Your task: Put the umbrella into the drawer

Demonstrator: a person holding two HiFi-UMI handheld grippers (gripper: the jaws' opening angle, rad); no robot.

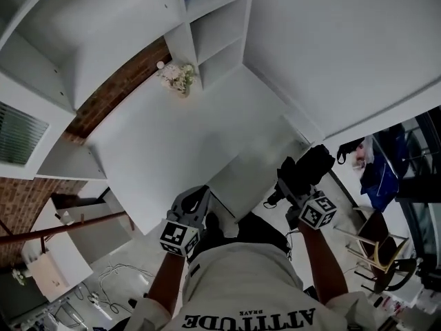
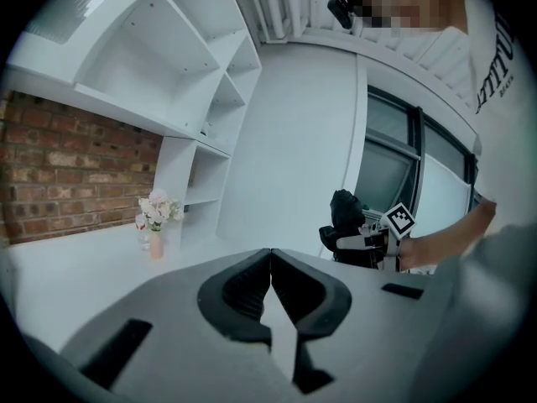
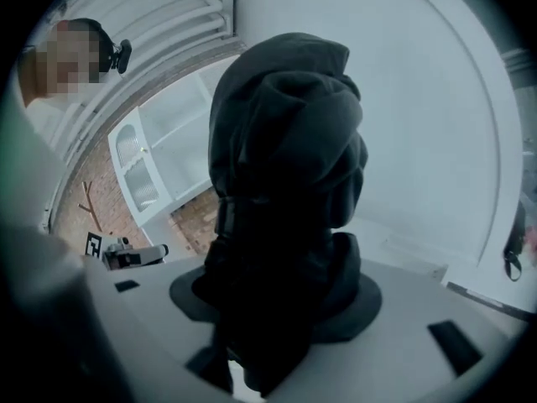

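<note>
Head view: white desk [image 1: 180, 142] beneath white shelves [image 1: 215, 34], brick wall [image 1: 116, 94] behind.

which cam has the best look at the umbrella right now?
Right gripper view: the folded black umbrella fills the frame, clamped in the right gripper. Head view shows it only as a small dark bundle; left gripper view shows it small and distant.

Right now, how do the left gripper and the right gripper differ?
The left gripper has its jaws together with nothing between them, while the right gripper has its jaws spread wide and clamped on the folded black umbrella. In the head view, the left gripper sits nearer the person's body and the right gripper is further forward. Both are hand-held and carry a marker cube.
</note>
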